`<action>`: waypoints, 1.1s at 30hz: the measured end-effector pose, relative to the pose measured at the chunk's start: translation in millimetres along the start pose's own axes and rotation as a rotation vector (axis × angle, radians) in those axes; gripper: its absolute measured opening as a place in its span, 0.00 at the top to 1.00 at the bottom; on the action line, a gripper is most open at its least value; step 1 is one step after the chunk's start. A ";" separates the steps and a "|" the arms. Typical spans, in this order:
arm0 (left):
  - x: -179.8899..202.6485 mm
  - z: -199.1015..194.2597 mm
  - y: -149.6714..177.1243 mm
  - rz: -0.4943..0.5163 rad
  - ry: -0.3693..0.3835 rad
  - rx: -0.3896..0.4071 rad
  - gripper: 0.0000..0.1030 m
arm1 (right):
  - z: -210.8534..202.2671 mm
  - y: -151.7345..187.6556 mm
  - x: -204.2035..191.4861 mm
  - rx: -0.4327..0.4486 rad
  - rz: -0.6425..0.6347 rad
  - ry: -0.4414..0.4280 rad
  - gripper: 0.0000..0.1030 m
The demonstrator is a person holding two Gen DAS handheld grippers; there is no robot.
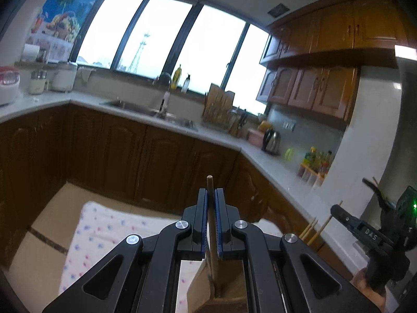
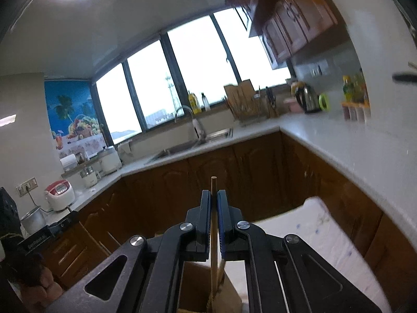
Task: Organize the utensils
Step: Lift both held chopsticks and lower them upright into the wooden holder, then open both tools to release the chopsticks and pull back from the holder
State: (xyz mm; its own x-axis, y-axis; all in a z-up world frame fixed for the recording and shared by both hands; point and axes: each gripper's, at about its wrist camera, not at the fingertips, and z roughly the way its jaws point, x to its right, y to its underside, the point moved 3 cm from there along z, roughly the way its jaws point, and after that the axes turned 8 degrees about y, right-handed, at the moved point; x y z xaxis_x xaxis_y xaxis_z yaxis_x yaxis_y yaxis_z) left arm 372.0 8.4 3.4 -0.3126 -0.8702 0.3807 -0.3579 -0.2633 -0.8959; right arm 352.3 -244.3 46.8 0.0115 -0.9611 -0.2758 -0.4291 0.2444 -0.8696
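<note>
My left gripper [image 1: 211,191] is shut on a thin wooden chopstick [image 1: 210,181], which stands nearly upright between the blue pads. Its lower end reaches down into a brown holder [image 1: 229,284] right below the jaws. In the same view, my right gripper [image 1: 338,212] shows at the right edge, with pale chopsticks [image 1: 311,232] beside it. In the right wrist view, my right gripper [image 2: 214,193] is shut on another upright chopstick [image 2: 213,181] over the same brown holder [image 2: 192,281]. The left gripper's black body [image 2: 39,237] sits at the far left there.
A white dotted cloth [image 1: 104,234] [image 2: 328,234] lies under the holder. Dark wooden cabinets carry a pale counter [image 1: 260,154] with a sink [image 1: 146,109], a kettle [image 1: 271,140], a utensil rack [image 1: 221,109] and bottles [image 1: 315,161]. Rice cookers [image 2: 60,193] stand on the left counter.
</note>
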 end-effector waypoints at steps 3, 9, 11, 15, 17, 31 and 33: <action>-1.6 12.8 7.1 -0.002 -0.003 -0.030 0.96 | 8.2 11.3 5.1 -0.034 0.017 -0.002 0.95; 0.5 23.3 3.5 0.019 -0.014 -0.069 0.96 | 11.1 25.2 6.8 -0.060 0.012 0.004 0.95; 4.1 19.4 1.8 0.038 -0.023 -0.069 0.96 | 9.9 23.2 7.9 -0.065 0.016 0.000 0.95; 7.1 19.7 -6.2 0.032 -0.019 -0.084 0.95 | 12.2 20.0 7.6 -0.080 0.011 -0.001 0.95; 7.1 19.1 -8.1 0.036 -0.021 -0.089 0.95 | 13.4 18.3 8.2 -0.087 0.013 -0.003 0.95; 8.0 -6.0 -16.0 0.040 -0.037 -0.090 0.40 | -8.7 9.1 20.7 -0.042 0.071 -0.010 0.24; 7.1 -16.5 -11.8 0.038 -0.045 -0.082 0.33 | -13.2 8.6 23.7 -0.048 0.079 -0.010 0.11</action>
State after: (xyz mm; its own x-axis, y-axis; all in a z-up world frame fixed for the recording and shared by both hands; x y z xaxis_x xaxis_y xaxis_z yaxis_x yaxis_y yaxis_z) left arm 359.5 12.2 20.4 -0.2878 -0.8973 0.3347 -0.4184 -0.1965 -0.8868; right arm 336.9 -266.6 38.1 -0.0153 -0.9377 -0.3472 -0.4716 0.3130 -0.8244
